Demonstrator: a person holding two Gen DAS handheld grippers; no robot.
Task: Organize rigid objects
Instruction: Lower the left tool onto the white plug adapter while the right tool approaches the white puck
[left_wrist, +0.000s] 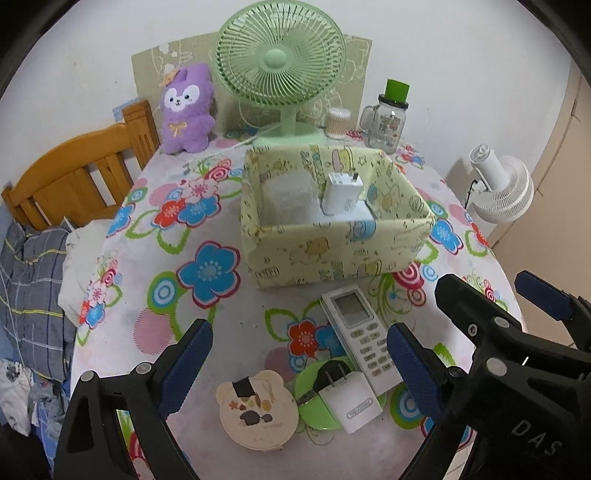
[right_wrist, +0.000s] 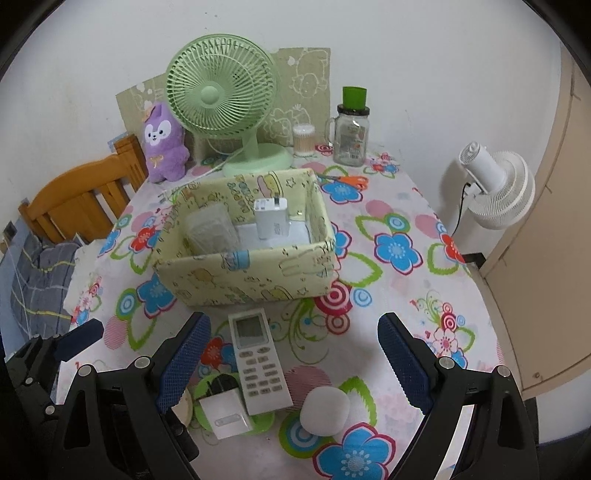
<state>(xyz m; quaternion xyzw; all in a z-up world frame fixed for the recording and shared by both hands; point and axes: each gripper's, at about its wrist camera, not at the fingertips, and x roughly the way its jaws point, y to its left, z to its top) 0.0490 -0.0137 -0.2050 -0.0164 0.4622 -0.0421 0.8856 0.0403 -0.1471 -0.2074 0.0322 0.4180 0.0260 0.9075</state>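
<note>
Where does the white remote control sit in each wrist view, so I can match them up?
Left wrist: the remote control lies lower centre-right, just in front of the yellow box.
Right wrist: the remote control lies lower centre, between the open fingers.
Shared landmark: the yellow box, directly behind the remote in both.

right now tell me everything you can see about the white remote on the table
The remote is a long white plastic bar with a grey screen at its far end and rows of pale buttons below. It lies flat, face up, on the flowered tablecloth, just in front of the yellow box, with its near end beside the white charger.
</note>
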